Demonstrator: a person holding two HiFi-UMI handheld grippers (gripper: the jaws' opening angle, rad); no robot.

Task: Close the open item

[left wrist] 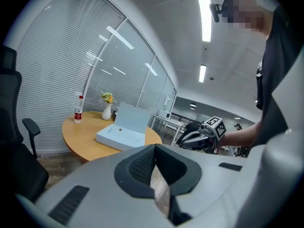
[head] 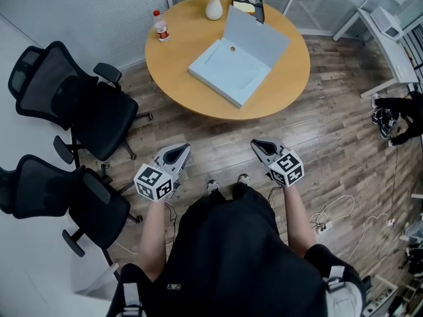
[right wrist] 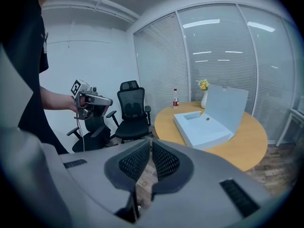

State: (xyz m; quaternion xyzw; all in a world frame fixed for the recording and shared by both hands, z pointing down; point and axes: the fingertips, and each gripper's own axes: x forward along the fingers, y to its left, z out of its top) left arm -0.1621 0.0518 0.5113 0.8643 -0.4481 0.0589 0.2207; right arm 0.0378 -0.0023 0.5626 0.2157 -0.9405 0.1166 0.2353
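A light-blue flat box (head: pixel 225 71) lies open on the round wooden table (head: pixel 291 78), its lid (head: pixel 259 38) standing up at the far side. The box also shows in the left gripper view (left wrist: pixel 119 136) and the right gripper view (right wrist: pixel 202 127). My left gripper (head: pixel 184 148) and right gripper (head: pixel 255 143) hang over the floor, short of the table's near edge, both pointing toward the box. Each is shut, tips together, with nothing between them (left wrist: pixel 155 146) (right wrist: pixel 150 141). Each gripper camera also catches the other gripper (left wrist: pixel 182 143) (right wrist: pixel 109 101).
A red-capped bottle (head: pixel 160 26) and a white vase with yellow flowers (head: pixel 213 5) stand at the table's far side, with small items (head: pixel 246 2) behind the box. Two black office chairs (head: pixel 86 107) (head: pixel 63 200) stand at left. Cables (head: pixel 337 210) lie on the floor at right, near a white desk (head: pixel 390 41).
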